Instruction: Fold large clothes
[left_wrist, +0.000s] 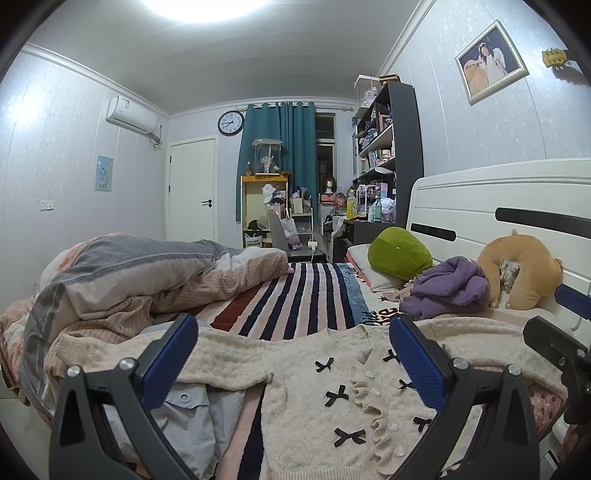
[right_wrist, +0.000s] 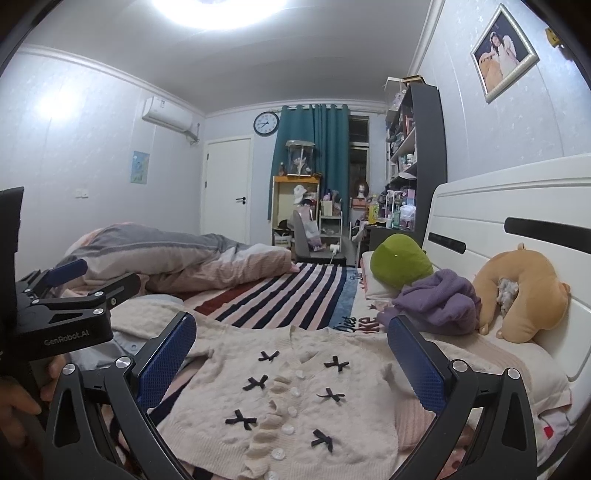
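Cream cardigan (right_wrist: 295, 398) lies flat on the bed (right_wrist: 295, 291); both tools (left_wrist: 293, 363) (right_wrist: 291, 363) gape empty above it. Only the right view shows a hand (right_wrist: 22, 387) gripping the left tool; purple garment (right_wrist: 439, 299) lies beyond

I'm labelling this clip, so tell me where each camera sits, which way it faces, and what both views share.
Left wrist: sits on the left tongs, open, looking across the bed at the cream cardigan; right tongs' edge shows.
Right wrist: sits on the right tongs, open, facing the same cardigan; the left tongs and a hand show.
Shared: cardigan, striped blanket, green pillow, curtain.
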